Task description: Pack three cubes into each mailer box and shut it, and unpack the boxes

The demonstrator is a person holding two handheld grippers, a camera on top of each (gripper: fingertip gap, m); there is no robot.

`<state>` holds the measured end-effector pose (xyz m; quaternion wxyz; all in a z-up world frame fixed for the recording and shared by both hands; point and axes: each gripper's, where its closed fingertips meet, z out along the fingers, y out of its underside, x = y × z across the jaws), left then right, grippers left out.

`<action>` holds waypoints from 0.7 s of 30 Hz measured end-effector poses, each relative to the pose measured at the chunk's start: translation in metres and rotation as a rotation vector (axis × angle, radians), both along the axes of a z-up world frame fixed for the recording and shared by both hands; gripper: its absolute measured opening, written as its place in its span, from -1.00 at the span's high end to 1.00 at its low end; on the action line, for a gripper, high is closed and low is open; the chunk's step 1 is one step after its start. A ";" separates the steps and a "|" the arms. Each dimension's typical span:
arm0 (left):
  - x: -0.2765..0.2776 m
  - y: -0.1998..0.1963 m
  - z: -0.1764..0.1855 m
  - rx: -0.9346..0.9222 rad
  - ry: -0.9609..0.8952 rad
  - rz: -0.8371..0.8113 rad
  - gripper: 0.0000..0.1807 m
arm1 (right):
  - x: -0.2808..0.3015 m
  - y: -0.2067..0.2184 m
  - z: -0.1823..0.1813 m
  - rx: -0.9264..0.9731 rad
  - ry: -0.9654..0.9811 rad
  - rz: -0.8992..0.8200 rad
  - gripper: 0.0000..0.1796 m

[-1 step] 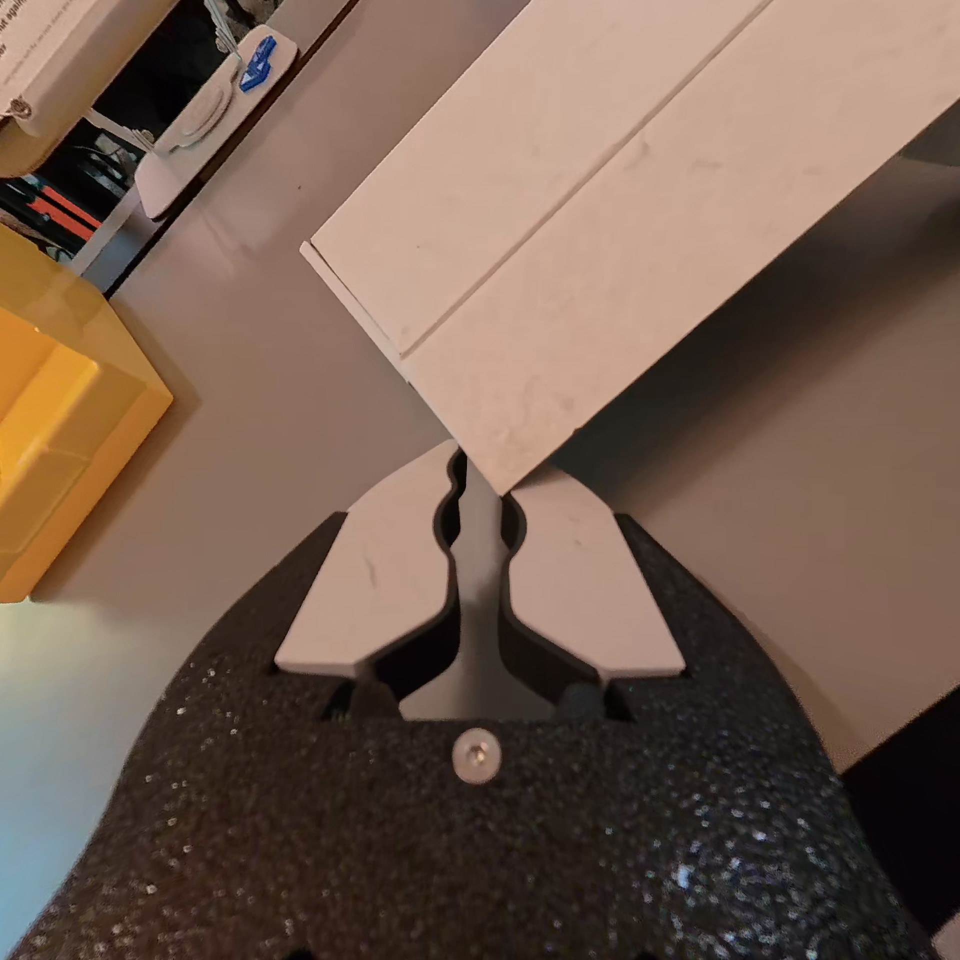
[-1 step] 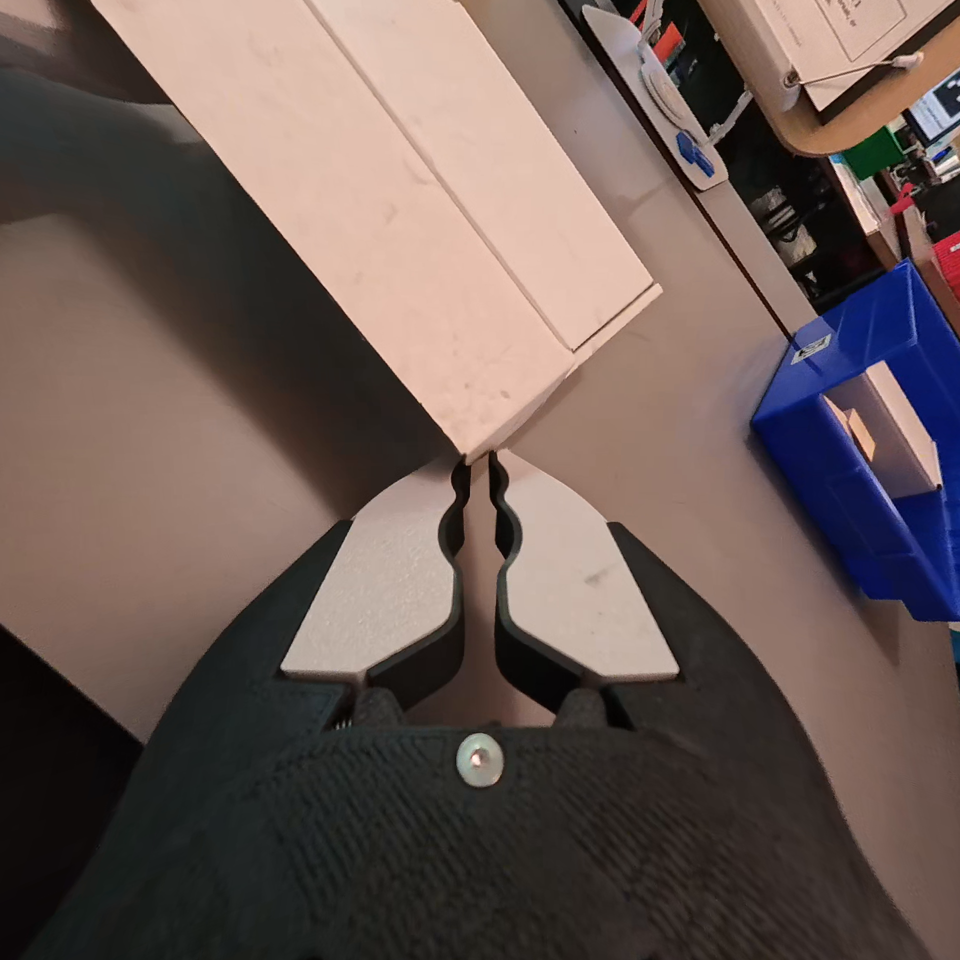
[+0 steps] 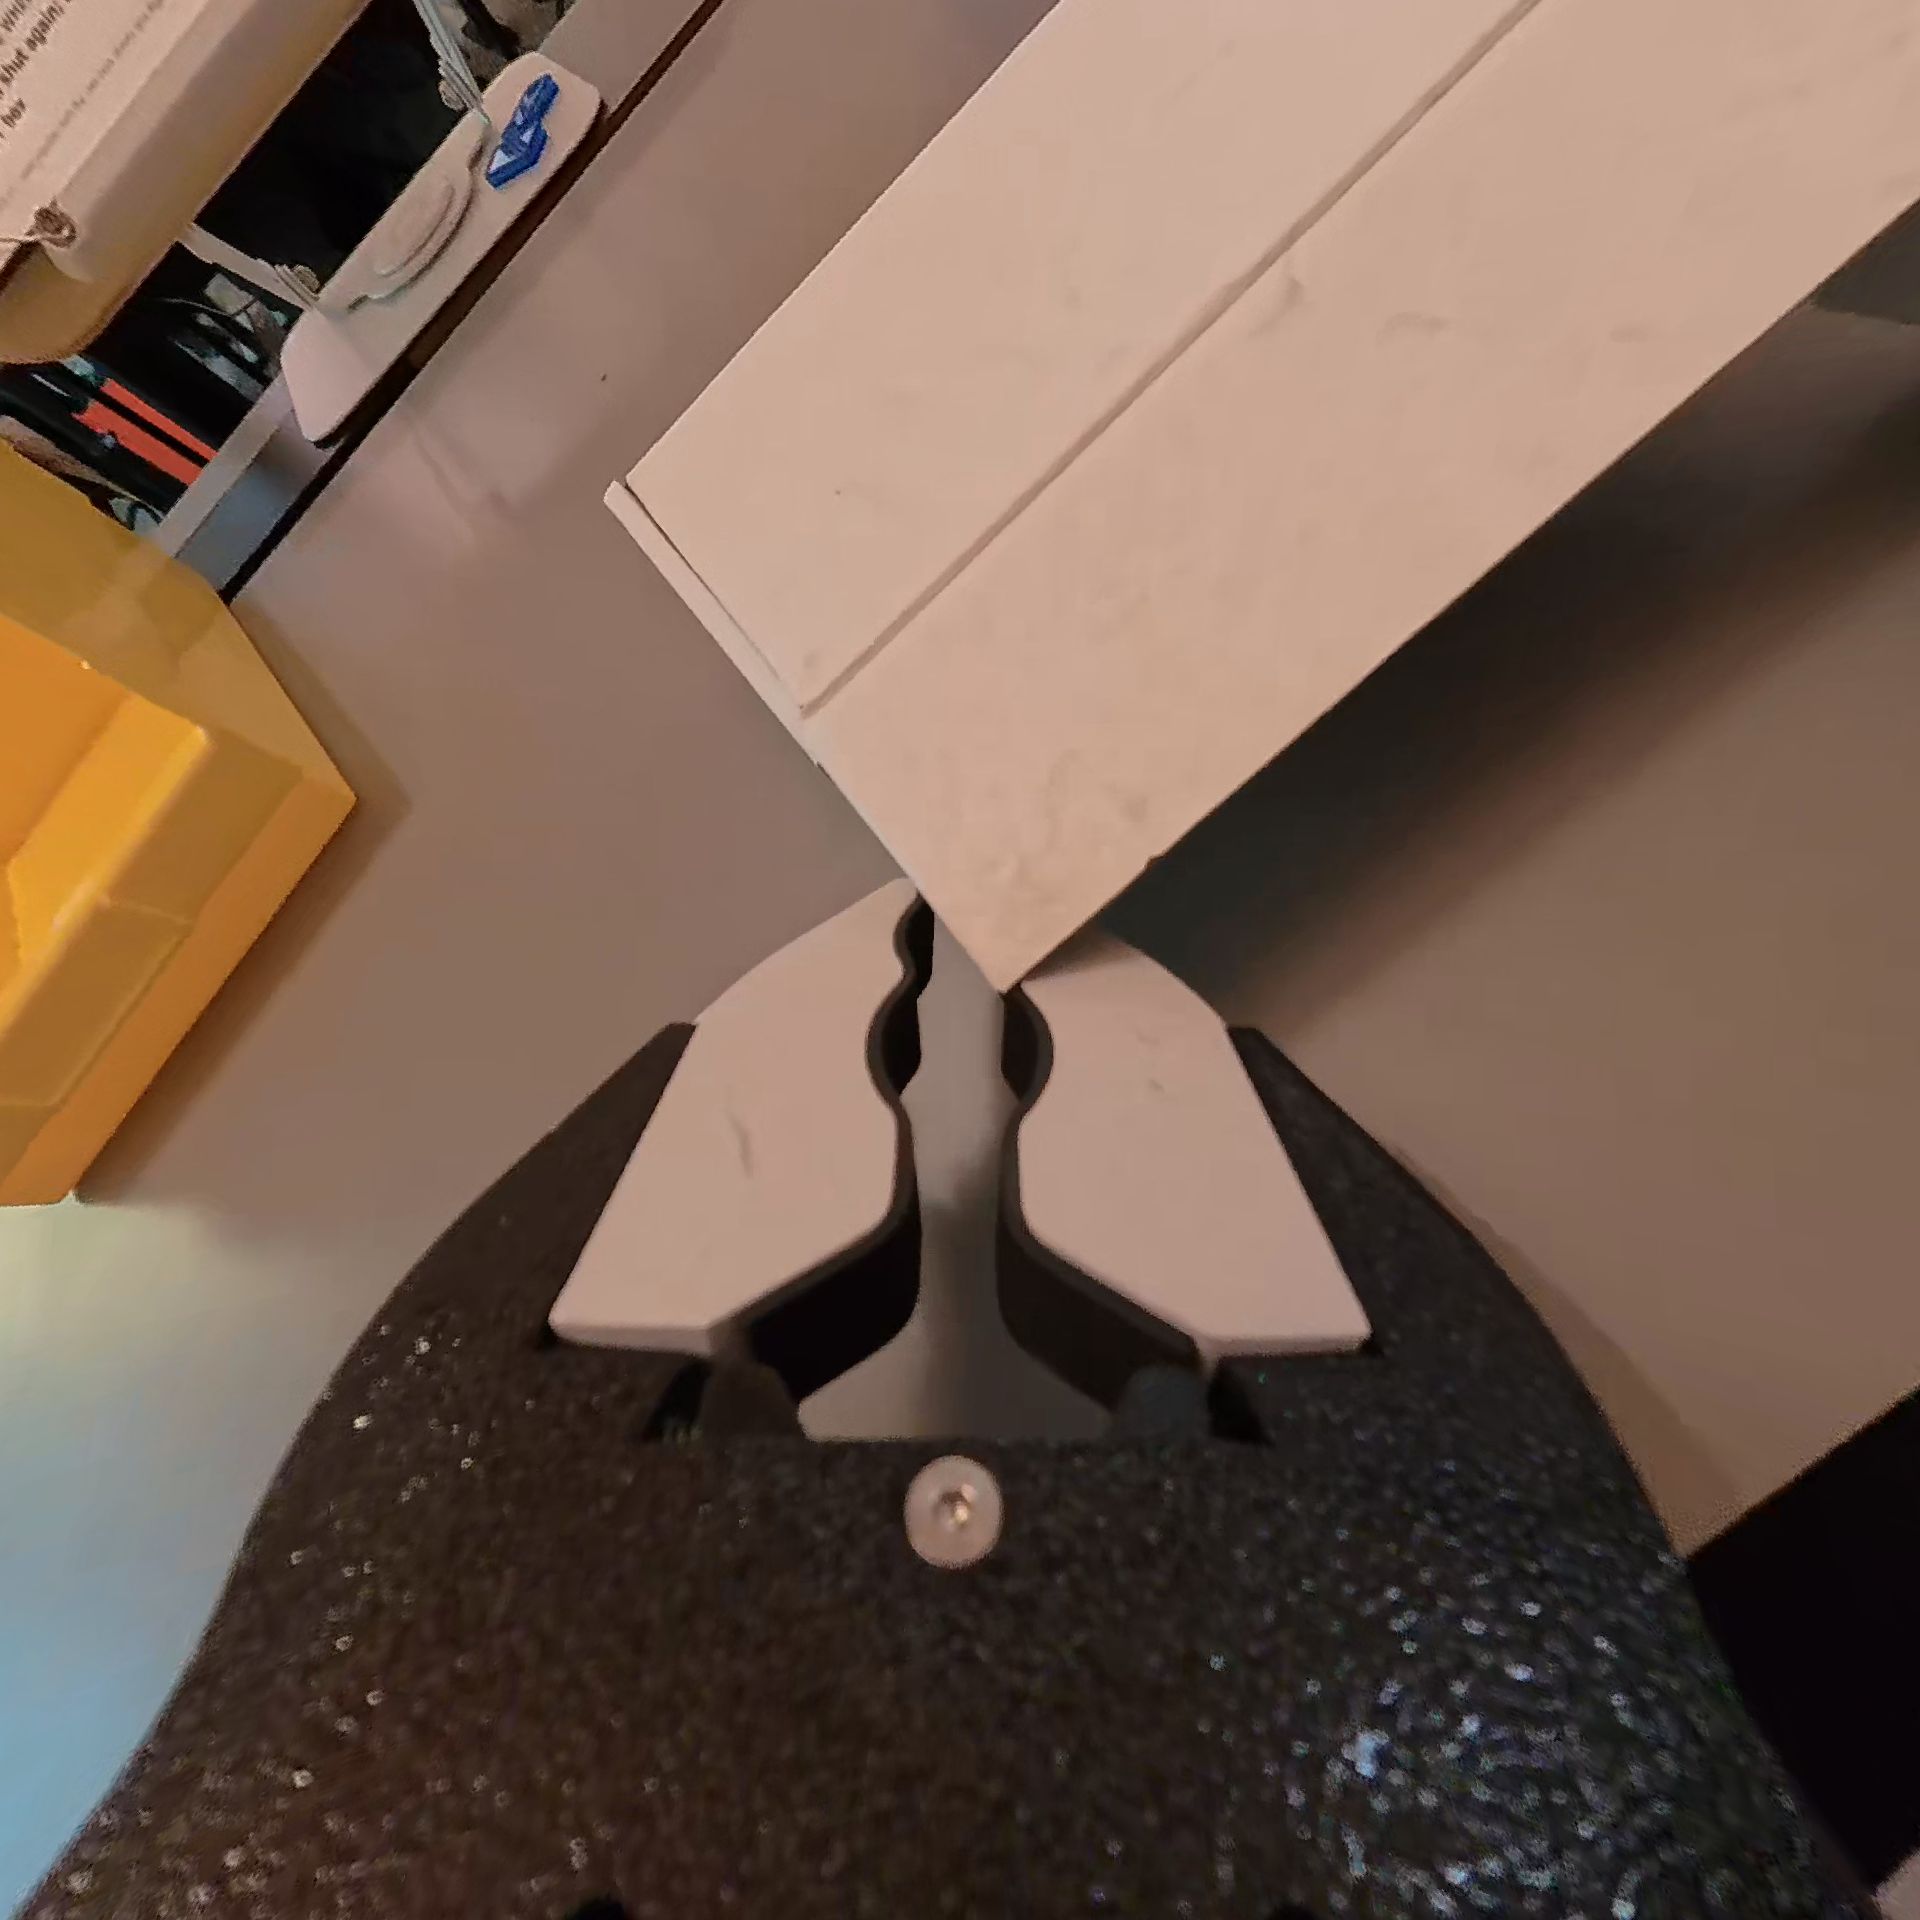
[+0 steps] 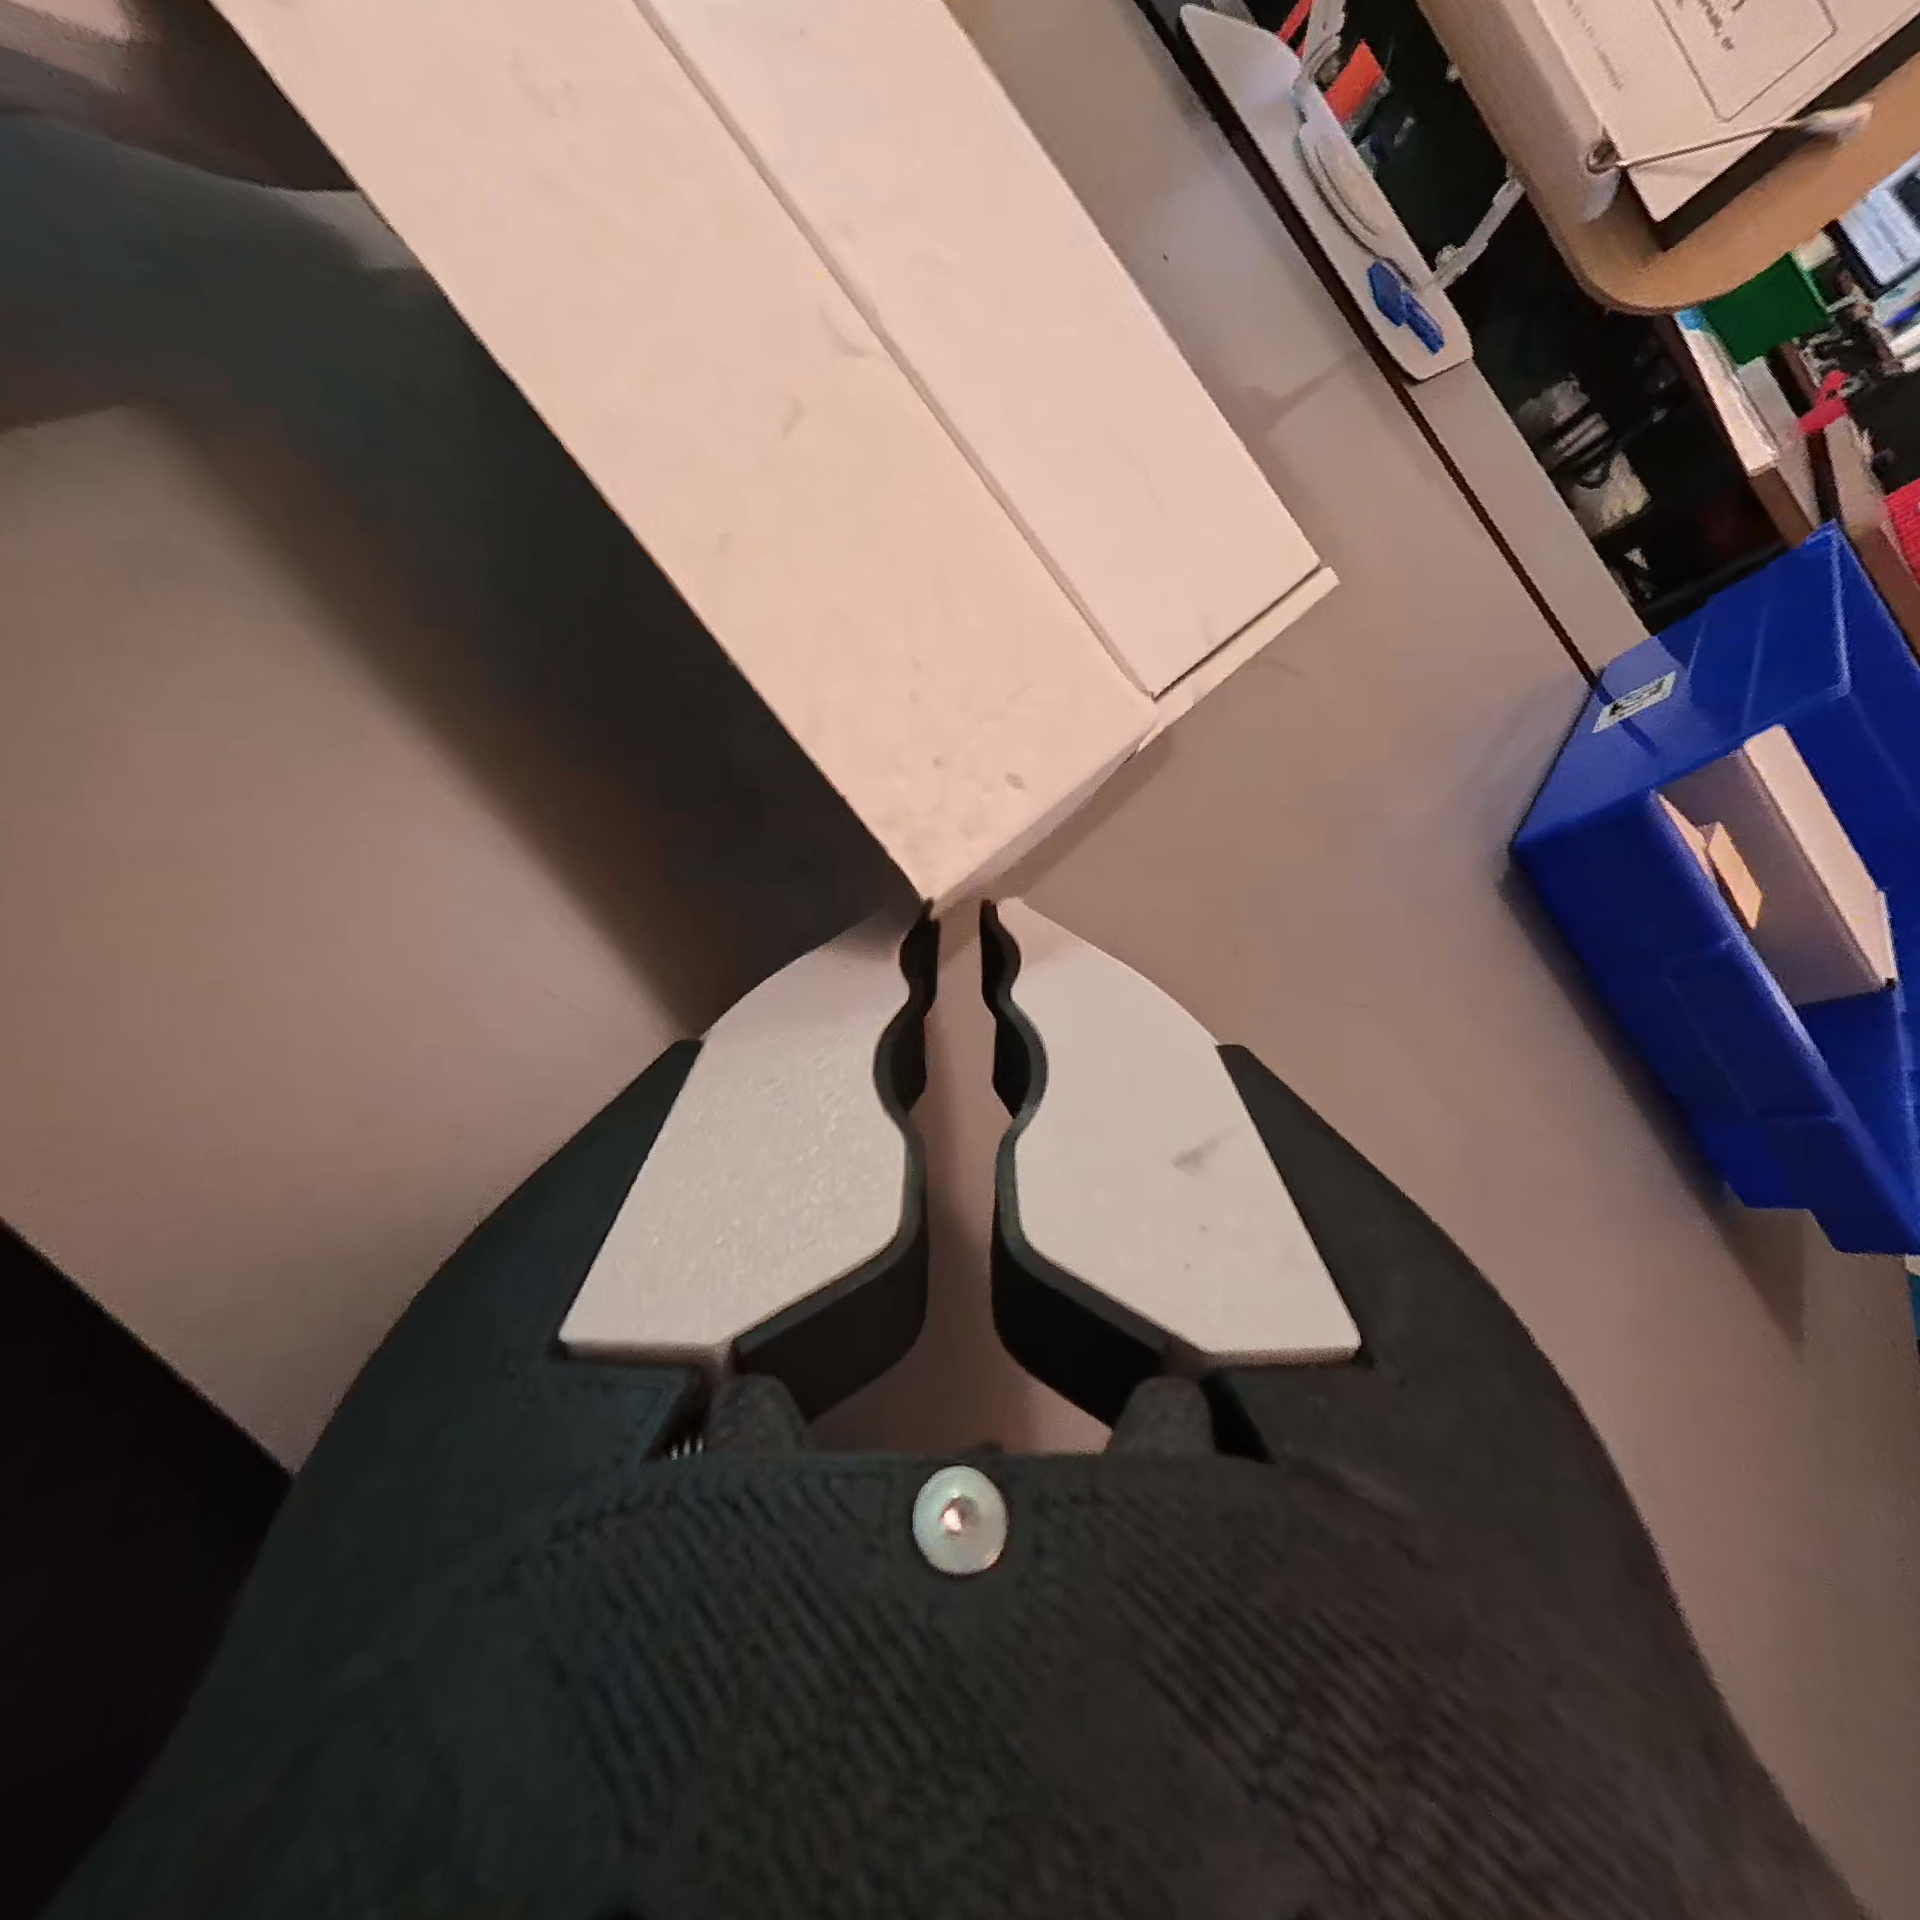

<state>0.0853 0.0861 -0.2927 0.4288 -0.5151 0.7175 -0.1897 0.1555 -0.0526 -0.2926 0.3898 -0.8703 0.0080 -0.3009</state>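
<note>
White cardboard fills the upper half of both wrist views: a closed mailer box (image 3: 1195, 499) lies on the grey tabletop (image 3: 499, 831), with its lid seam running along the top. The left tool (image 3: 961, 966) meets one near corner of the box, its jaws nearly together; that corner overlaps the tip of one finger, so I cannot tell whether it is pinched. The right tool (image 4: 961, 920) sits at the other near corner (image 4: 935, 883), jaws a narrow slit apart, touching or just short.

The box looks shut, so the step is probably pressing it closed or starting to open it. The next move calls for finding the lid's front edge.

Cubes are hidden. A yellow bin (image 3: 135, 883) at nine o'clock and a blue bin (image 4: 1766, 935) at three o'clock are cut off.
</note>
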 end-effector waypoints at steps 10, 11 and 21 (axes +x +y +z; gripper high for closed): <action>-0.001 -0.005 0.000 0.018 -0.002 -0.019 0.88 | -0.012 -0.015 0.042 0.338 0.470 0.217 0.59; -0.001 -0.005 -0.001 0.022 0.000 -0.022 0.88 | -0.013 -0.011 0.043 0.373 0.542 0.220 0.59; 0.001 -0.005 -0.005 0.024 0.028 -0.061 0.86 | -0.011 0.012 0.022 0.311 0.732 0.187 0.61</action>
